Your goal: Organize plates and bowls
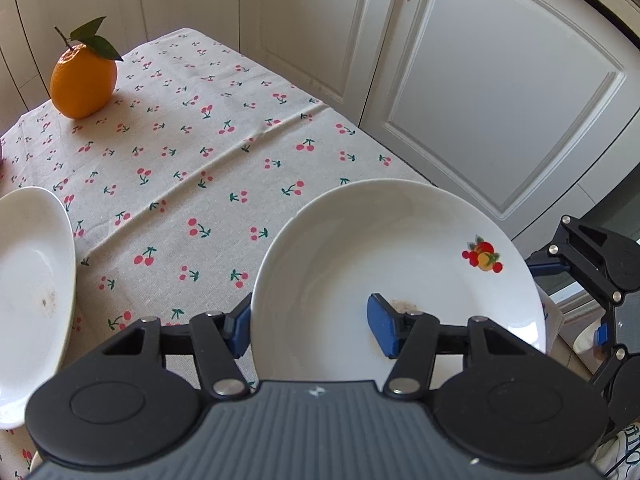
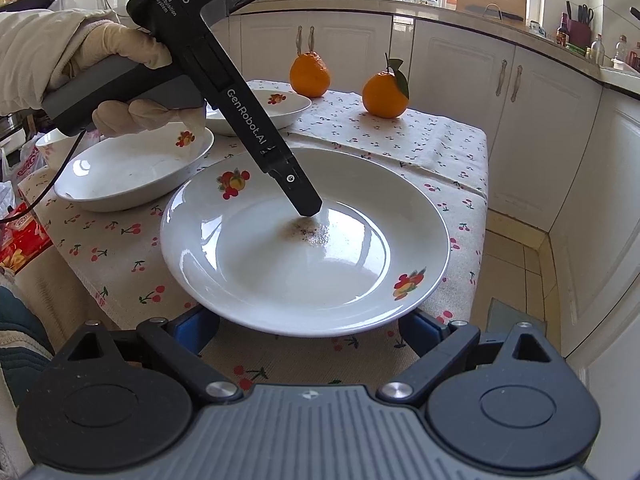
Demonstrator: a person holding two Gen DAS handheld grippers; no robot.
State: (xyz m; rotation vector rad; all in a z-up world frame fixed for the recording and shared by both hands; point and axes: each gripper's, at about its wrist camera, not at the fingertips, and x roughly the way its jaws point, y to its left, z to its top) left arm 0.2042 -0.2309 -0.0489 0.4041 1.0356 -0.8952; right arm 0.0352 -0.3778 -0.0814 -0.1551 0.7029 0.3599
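Right wrist | plates (image 2: pixel 304 240): 3 | oranges (image 2: pixel 385 94): 2 | left hand-held gripper (image 1: pixel 310 326) clamps plate | right (image 2: pixel 308 328) spread

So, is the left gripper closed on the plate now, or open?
Closed. The left gripper clamps the plate rim: one blue pad lies inside the dish, the other outside.

Left tongs (image 1: pixel 310 326) clamped and angled down, right tongs (image 2: pixel 308 326) spread wide
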